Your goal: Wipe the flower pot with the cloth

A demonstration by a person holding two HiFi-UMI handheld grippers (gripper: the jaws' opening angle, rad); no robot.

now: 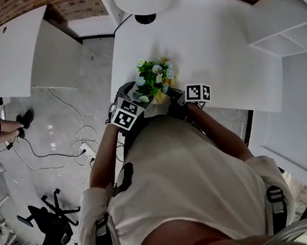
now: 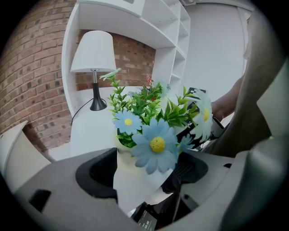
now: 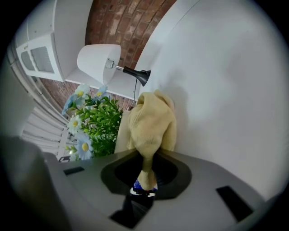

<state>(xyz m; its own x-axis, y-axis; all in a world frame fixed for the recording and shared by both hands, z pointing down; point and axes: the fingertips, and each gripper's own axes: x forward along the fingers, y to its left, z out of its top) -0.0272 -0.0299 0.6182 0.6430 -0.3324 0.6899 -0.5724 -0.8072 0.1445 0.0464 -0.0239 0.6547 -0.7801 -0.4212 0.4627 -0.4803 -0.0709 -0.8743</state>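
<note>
I'm holding the flower pot (image 2: 135,180) clamped between the left gripper (image 2: 143,170) jaws, flowers spilling over them; the right gripper (image 3: 145,173) is pinching the yellow cloth (image 3: 151,122), which is bunching against the pot's side just ahead-left of its jaws; the white table (image 1: 209,36) is lying under both; a lamp (image 2: 92,54) is standing beyond the left gripper.

Left claw (image 2: 146,169) grips the flower pot (image 2: 131,185); right claw (image 3: 144,173) pinches the cloth (image 3: 151,122).

The cream pot (image 2: 135,180) of blue daisies (image 2: 157,144) stands upright at the table's (image 1: 215,41) near edge, the bunched yellow cloth (image 3: 152,124) against it.
</note>
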